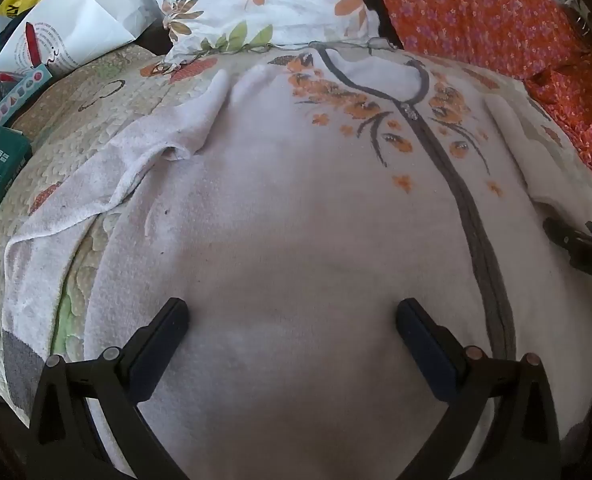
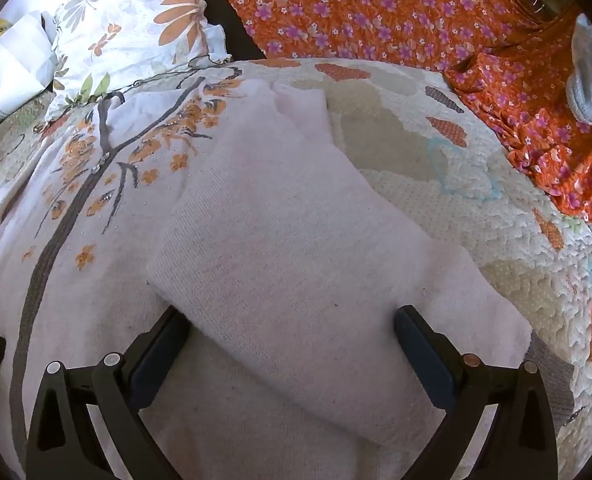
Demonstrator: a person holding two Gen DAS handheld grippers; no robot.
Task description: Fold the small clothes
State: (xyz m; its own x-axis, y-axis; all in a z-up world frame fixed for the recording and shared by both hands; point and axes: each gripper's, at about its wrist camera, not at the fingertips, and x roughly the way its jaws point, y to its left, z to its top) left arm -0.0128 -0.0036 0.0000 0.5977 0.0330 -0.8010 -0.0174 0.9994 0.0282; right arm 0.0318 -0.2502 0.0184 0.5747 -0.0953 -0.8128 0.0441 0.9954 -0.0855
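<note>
One pale pink knit zip cardigan w/ grey trim and orange flower print lies front-up, spread flat on the quilted cream bedspread w/ orange leaf patches. Its 2 sleeves: one sleeve trails out to the side of the body onto the bedspread, grey cuff at the end; the other sleeve is folded diagonally across the cardigan front, grey cuff at the cardigan's outer edge.

Beyond the cardigan's collar: 1 white pillow w/ orange and grey flowers, 1 orange cloth w/ small purple flowers beside it. 1 grey sock rests on that cloth.

2 claws. Left claw hovers low over the plain lower front of the cardigan, fingers spread wide, nothing between them. Right claw sits over the folded sleeve, fingers spread wide either side of it, not pinching; whether tips touch fabric, can't tell.
</note>
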